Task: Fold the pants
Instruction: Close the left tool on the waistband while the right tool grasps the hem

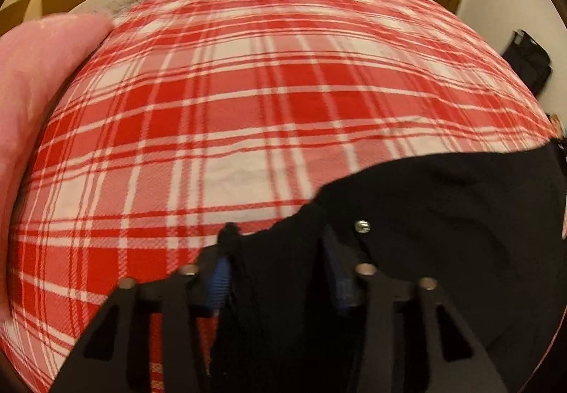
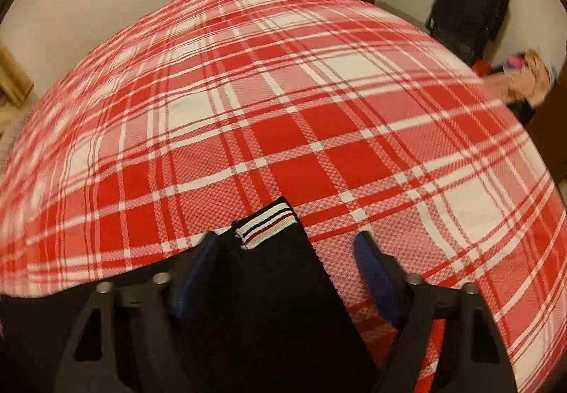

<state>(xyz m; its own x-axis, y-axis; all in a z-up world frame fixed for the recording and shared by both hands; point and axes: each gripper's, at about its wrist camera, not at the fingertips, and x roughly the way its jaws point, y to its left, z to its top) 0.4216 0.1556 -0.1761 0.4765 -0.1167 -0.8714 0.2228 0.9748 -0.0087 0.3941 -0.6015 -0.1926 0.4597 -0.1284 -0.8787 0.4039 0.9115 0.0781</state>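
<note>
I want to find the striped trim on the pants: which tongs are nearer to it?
Right. The striped trim sits between the right tongs; the left tongs hold plain black pants fabric.

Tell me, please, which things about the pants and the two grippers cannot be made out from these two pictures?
- Black pants: full shape and legs, cut off by the lower edge in both views.
- Left gripper: right finger pad, covered by cloth in the left wrist view; clamping unclear.
- Right gripper: wide gap, and cloth with the striped trim hides any contact.
- Plaid bedcover: far edges blurred.
</note>
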